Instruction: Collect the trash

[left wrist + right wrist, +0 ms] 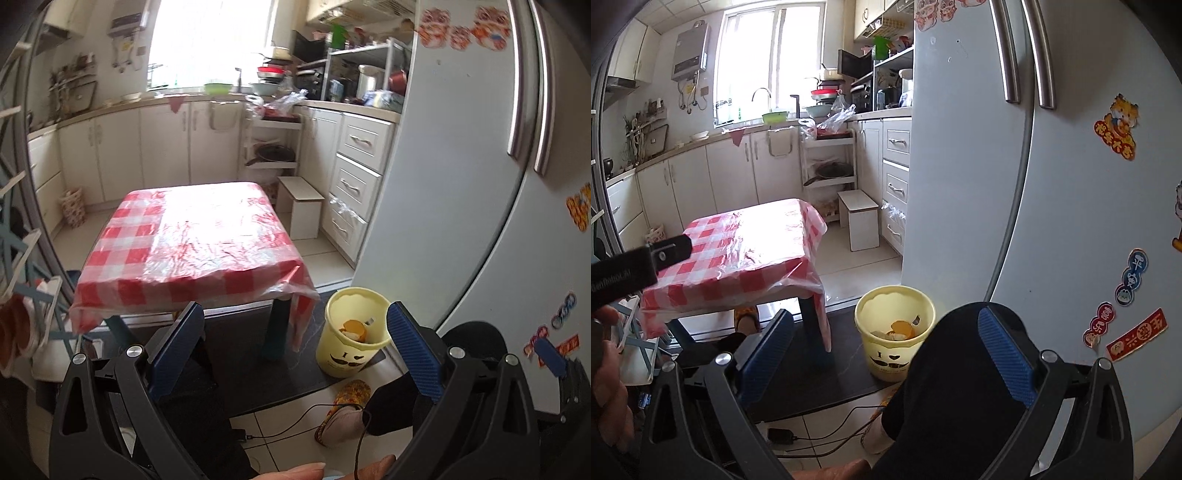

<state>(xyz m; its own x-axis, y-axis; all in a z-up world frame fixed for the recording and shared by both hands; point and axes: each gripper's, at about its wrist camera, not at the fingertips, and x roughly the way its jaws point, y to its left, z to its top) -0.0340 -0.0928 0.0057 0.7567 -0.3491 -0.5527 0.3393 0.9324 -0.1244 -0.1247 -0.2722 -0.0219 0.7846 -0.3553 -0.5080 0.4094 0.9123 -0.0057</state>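
Left wrist view: the left gripper (pixel 295 345) hangs with fingers spread wide, nothing between them. At two o'clock from it the yellow bin (pixel 352 332) stands on the dark mat (pixel 258 376), orange peel (pixel 355 327) inside. The right gripper (pixel 886 350) gapes empty too, checked table (pixel 738 251) at eleven o'clock

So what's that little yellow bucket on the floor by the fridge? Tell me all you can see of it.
The yellow bucket is a small, round, pale plastic-looking bin, standing upright and open-topped, with a black moustache drawing and an "I" and heart mark on its front. It sits on a dark floor mat, between the checked-cloth table and the fridge. Inside lie a few scraps, one orange and peel-like. Neither gripper touches it.
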